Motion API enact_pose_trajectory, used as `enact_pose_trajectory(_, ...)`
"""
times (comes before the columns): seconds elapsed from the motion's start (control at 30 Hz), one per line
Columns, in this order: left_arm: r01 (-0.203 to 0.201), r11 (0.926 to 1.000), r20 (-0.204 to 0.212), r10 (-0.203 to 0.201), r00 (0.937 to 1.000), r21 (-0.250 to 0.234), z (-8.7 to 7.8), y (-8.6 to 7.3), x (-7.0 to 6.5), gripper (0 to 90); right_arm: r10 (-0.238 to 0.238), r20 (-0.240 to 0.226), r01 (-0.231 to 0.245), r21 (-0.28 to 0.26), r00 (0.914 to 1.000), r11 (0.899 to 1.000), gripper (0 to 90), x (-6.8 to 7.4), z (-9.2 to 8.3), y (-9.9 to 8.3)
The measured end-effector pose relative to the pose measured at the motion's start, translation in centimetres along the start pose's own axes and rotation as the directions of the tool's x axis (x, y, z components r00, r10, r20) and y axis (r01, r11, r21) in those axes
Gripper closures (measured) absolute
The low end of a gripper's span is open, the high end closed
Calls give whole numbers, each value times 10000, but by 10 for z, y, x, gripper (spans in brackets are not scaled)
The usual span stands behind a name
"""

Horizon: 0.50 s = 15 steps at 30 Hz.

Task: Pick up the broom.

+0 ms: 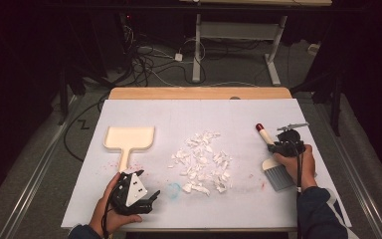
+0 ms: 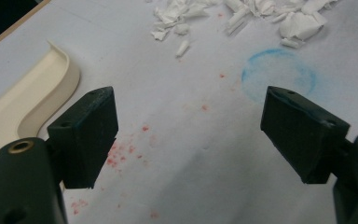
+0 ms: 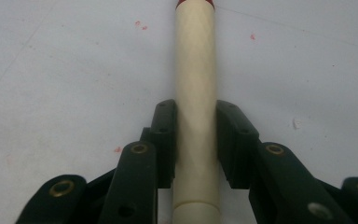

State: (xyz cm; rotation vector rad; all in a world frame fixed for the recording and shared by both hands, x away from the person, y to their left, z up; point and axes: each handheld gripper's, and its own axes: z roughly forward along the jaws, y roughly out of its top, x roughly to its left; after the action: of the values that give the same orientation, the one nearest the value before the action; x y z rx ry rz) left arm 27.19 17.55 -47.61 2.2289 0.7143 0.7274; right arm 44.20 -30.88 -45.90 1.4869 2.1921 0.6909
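From above, a heap of torn white paper scraps [image 1: 201, 162] lies mid-frame on the white-covered worktop [image 1: 179, 112], with a cream plastic dustpan [image 1: 129, 139] to its left. The left gripper [image 1: 151, 199] sits at lower left, jaws spread wide over a faint blue ring stain [image 2: 278, 74]. The right gripper [image 3: 196, 140] is clenched on the cream round handle of a grey-bristled brush [image 3: 195, 84], which runs straight up between the jaws.

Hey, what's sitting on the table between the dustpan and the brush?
A pile of torn white paper scraps lies between the dustpan and the brush, seen in the high view.
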Motion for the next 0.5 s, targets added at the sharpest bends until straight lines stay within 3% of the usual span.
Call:
enact_pose_trajectory(0.23, -26, 10000, -14, 26, 10000, -6, -1, 0, 0, 179, 145, -3, -145, -474, 9999, 9988, 711, 0, -7, -2)
enact_pose_trajectory(0.33, 15, 10000, -35, -15, 10000, -30, -2, 0, 1, 179, 118, 144, -103, -958, 9998, 9953, 711, -2, -18, -2)
enact_pose_trajectory(0.4, 51, 10000, -44, -52, 10000, -48, -3, -1, 1, 180, 251, -78, -259, -1296, 9997, 9912, 711, -2, -28, -2)
enact_pose_trajectory(0.5, 55, 10000, -67, -56, 10000, -54, -3, -1, 1, 179, -75, -78, 59, -1862, 9999, 9825, 711, 3, -47, -2)
